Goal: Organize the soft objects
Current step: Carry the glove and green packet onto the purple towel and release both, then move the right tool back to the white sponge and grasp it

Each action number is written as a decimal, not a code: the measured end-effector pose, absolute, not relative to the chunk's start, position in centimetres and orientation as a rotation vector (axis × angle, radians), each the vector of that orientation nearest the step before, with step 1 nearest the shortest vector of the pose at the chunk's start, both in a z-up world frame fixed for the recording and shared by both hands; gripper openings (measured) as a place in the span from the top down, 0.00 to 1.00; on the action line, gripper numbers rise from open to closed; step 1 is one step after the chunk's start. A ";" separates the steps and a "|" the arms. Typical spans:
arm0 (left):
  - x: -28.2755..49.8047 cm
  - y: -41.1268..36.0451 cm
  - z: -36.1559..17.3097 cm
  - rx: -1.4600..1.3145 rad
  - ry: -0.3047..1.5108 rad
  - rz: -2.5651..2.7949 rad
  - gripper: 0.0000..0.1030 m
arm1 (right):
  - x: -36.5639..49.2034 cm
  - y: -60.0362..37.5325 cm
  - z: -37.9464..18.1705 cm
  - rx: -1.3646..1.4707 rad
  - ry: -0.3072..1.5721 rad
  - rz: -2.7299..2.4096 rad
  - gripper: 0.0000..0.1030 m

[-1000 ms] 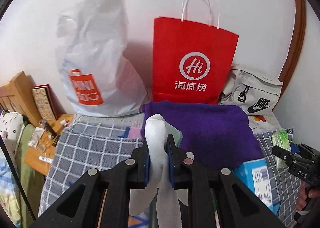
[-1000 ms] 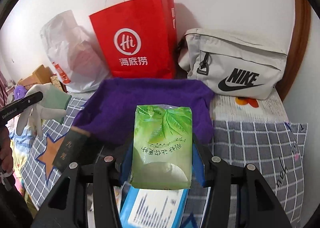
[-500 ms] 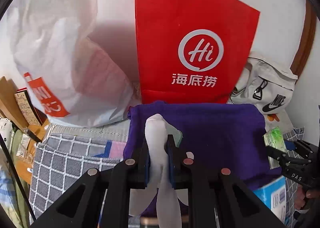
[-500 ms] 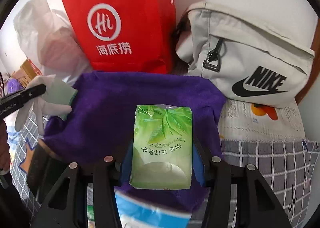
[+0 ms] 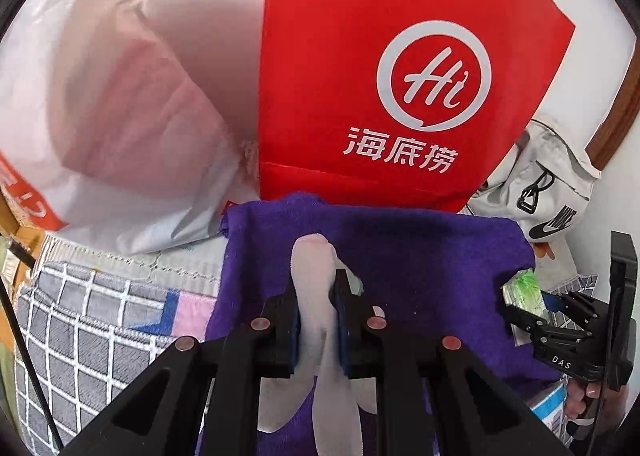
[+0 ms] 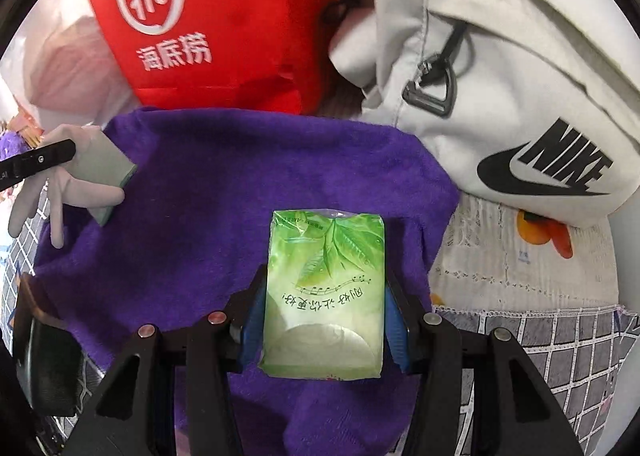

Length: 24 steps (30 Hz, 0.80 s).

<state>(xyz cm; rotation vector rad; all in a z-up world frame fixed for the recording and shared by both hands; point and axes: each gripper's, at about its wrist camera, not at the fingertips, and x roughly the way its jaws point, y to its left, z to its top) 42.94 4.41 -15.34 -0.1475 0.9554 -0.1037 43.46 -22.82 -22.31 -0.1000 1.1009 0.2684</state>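
My left gripper (image 5: 316, 296) is shut on a pale rubber glove (image 5: 314, 268) with a mint cuff, held just above a purple towel (image 5: 420, 256) spread on the bed. From the right wrist view the same glove (image 6: 86, 176) hangs over the towel's left edge (image 6: 208, 192), its fingers drooping. My right gripper (image 6: 324, 292) is shut on a green tissue pack (image 6: 326, 288), its blue pads pressing both sides, above the towel's near right part. In the left wrist view that tissue pack (image 5: 524, 288) and right gripper show at the far right.
A red paper bag (image 5: 380, 76) stands right behind the towel, a white plastic bag (image 5: 100, 96) to its left, a white Nike pouch (image 6: 520, 96) to its right. Grey checked bedding (image 5: 80, 328) lies around. A dark box (image 6: 44, 368) and a blue-white box (image 5: 550, 408) sit by the towel's near edge.
Both grippers moved forward and down toward the purple towel and the bags, which now loom larger. Each grip is unchanged: glove in the left, tissue pack in the right.
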 end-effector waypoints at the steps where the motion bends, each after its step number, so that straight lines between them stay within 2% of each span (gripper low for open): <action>1: 43.2 4.3 -15.5 -0.153 0.961 -0.109 0.86 | 43.5 -22.7 -22.3 -0.109 1.095 0.274 0.50; 5: 44.1 4.0 -15.9 -0.158 0.964 -0.124 0.85 | 43.7 -22.3 -22.6 -0.118 1.110 0.296 0.50; 11: 44.8 4.3 -17.0 -0.145 1.011 -0.104 0.80 | 44.0 -21.8 -23.2 -0.142 1.137 0.316 0.49; 13: 44.7 4.6 -17.0 -0.146 1.024 -0.092 0.64 | 44.0 -21.7 -23.0 -0.137 1.133 0.323 0.45; 14: 44.6 4.7 -16.9 -0.144 1.024 -0.088 0.59 | 43.8 -21.7 -22.6 -0.130 1.118 0.323 0.40; 15: 44.4 4.7 -16.6 -0.140 1.016 -0.085 0.46 | 43.6 -21.7 -22.3 -0.128 1.105 0.320 0.31; 16: 44.1 4.7 -16.2 -0.134 1.005 -0.081 0.37 | 43.4 -21.6 -22.0 -0.128 1.090 0.317 0.26; 17: 43.7 4.7 -15.8 -0.127 0.991 -0.078 0.36 | 43.1 -21.6 -21.4 -0.126 1.070 0.316 0.22; 24: 40.9 4.9 -12.8 -0.121 0.954 -0.094 0.33 | 40.3 -22.5 -17.7 -0.089 0.993 0.302 0.22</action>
